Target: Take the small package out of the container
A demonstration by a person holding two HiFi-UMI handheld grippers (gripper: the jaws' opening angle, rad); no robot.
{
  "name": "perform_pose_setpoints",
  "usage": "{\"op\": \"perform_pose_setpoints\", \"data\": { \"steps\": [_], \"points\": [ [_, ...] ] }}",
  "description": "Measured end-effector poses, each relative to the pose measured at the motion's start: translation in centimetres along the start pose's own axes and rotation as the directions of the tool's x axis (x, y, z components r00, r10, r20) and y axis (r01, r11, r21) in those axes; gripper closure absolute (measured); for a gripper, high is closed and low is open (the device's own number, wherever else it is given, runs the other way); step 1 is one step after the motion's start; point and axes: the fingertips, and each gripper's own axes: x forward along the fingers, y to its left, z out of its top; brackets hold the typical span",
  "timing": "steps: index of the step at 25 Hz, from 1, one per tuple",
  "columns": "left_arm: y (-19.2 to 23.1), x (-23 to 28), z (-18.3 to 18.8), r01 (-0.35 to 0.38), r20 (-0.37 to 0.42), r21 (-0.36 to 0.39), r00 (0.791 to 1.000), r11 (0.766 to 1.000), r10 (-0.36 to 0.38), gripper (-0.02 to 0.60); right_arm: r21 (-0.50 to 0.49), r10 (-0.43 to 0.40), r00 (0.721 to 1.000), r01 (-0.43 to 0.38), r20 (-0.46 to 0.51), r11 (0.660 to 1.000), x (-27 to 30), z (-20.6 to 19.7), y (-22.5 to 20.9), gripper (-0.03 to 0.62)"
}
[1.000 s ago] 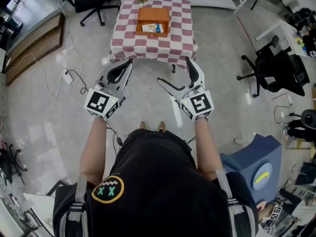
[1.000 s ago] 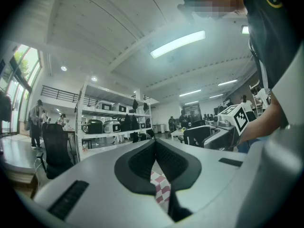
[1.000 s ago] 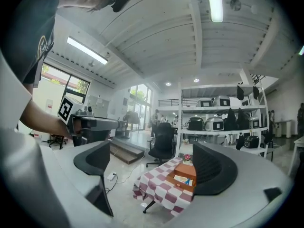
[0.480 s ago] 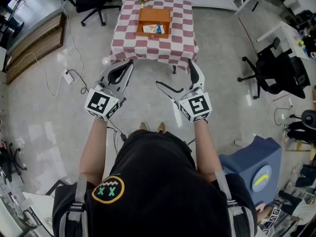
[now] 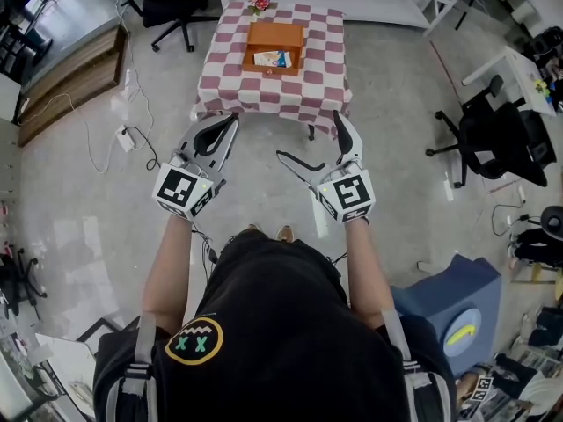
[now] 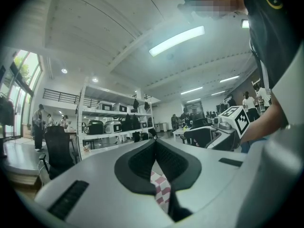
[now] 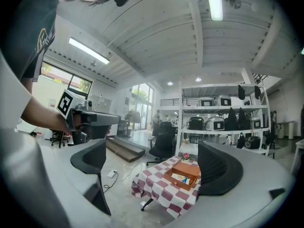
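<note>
An orange-brown open container (image 5: 276, 35) stands on a table with a red-and-white checkered cloth (image 5: 273, 90), far ahead of me. The small package (image 5: 271, 59), white with blue, lies inside it. Both grippers hang in the air short of the table's near edge. My left gripper (image 5: 232, 119) is shut with nothing in it; its pads meet (image 6: 154, 144). My right gripper (image 5: 308, 136) stands wide open and empty. In the right gripper view, the container (image 7: 186, 169) and the package (image 7: 179, 177) show between the spread pads (image 7: 219, 170).
A small flower pot (image 5: 259, 3) sits at the table's far edge. Office chairs (image 5: 479, 134) stand right and at the back left. A cable and power strip (image 5: 123, 136) lie on the floor at left, beside a low wooden platform (image 5: 66, 86). A blue bin (image 5: 453, 310) is near my right.
The right gripper's jaws have spread a little wider. Both grippers hold about the same place before me, and the table has shifted slightly in the view.
</note>
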Motion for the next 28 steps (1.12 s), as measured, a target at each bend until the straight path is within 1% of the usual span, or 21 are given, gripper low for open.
{"op": "perform_pose_setpoints", "data": {
  "steps": [3,7,13,20,28],
  "points": [
    [-1.3,0.6,0.1,-0.006,-0.004,0.002,1.000,1.000,0.006,0.565,-0.002,0.013,1.000,-0.013,0.000,1.000,-0.9,-0.3,-0.6,-0.001],
    [-2.1,1.5,-0.3,0.001,-0.015,0.004,1.000,1.000,-0.001,0.565,0.008,0.010,1.000,-0.010,-0.002,1.000,-1.4,-1.1,-1.7,-0.001],
    [-0.9,3.7,-1.1,0.004,-0.014,0.002,1.000,1.000,-0.004,0.565,0.019,0.007,1.000,-0.007,-0.009,1.000,0.2,-2.3,-3.6,-0.001],
    [3.9,8.1,-3.6,0.018,-0.023,-0.020,1.000,1.000,-0.018,0.565,0.029,0.002,1.000,-0.001,-0.031,1.000,5.7,-3.9,-7.2,-0.001],
    [11.8,14.1,-6.5,0.032,-0.019,-0.063,0.999,0.998,-0.033,0.565,0.045,-0.012,0.997,0.016,-0.082,0.999,14.0,-5.6,-12.5,-0.001]
  ]
}}
